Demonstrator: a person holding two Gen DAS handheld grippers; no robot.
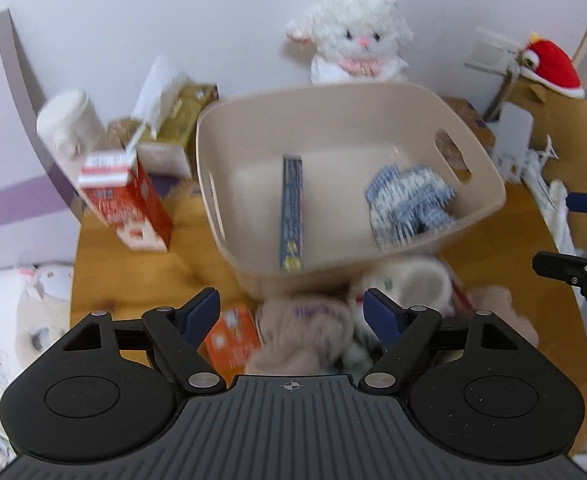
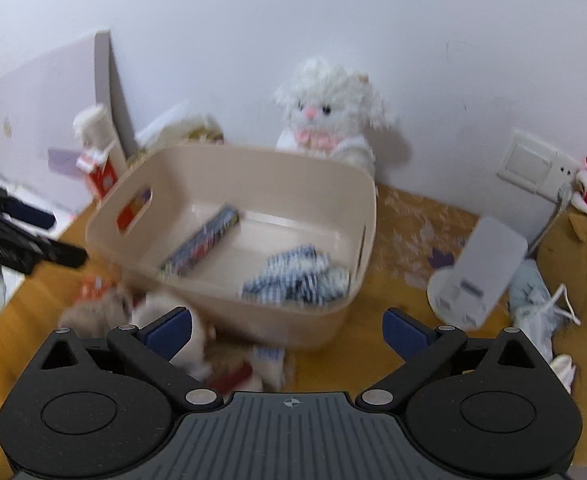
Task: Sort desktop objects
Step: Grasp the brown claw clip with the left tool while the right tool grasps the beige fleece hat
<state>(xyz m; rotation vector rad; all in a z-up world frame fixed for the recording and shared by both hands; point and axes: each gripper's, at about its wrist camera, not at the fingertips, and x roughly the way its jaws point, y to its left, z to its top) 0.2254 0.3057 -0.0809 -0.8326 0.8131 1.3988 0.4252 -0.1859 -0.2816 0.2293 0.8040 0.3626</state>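
Note:
A beige plastic bin (image 1: 213,136) (image 2: 105,216) stands mid-table. Inside lie a long dark blue box (image 1: 292,216) (image 2: 201,244) and a blue-and-white striped cloth (image 1: 409,200) (image 2: 297,278). My left gripper (image 1: 291,314) is open and empty, above a beige plush (image 1: 305,336) and beside an orange box (image 1: 233,340) in front of the bin. A white fuzzy slipper (image 1: 409,284) lies beside them. My right gripper (image 2: 287,330) is open and empty, at the bin's near wall, with the plush pile (image 2: 181,344) at its left finger.
A white lamb plush (image 1: 353,44) (image 2: 325,116) sits behind the bin against the wall. A red-and-white carton (image 1: 125,200), a white roll (image 1: 69,124) and a tissue box (image 1: 173,128) stand at the left. A white stand (image 2: 477,272) and a brown plush with a red hat (image 1: 553,120) are at the right.

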